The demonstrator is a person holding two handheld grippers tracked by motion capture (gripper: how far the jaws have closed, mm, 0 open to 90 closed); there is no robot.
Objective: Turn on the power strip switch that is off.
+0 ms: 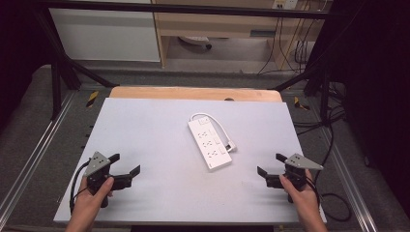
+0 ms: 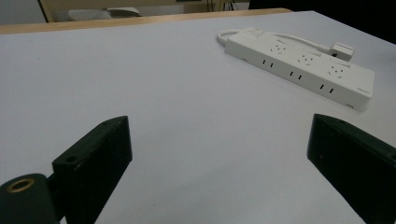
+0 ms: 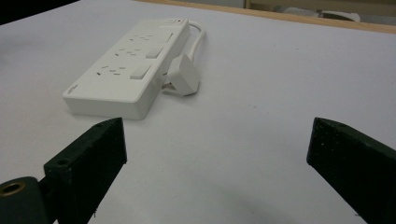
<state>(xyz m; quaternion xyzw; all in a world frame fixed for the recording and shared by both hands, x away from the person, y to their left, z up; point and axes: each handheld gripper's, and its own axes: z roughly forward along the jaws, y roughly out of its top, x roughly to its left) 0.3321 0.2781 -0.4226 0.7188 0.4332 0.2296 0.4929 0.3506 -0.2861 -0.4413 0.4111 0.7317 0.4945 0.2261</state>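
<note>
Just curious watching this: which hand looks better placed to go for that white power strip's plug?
Probably the right gripper: the plug lies on the power strip's right side, facing it. Both grippers are open.

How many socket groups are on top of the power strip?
3, in a row along the power strip: one near the cord end, one in the middle, one toward the person. None looks hidden.

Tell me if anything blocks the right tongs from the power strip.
Nothing visible does. Bare table lies between the open right tongs and the power strip; its plug lies beside the strip, not in front.
</note>
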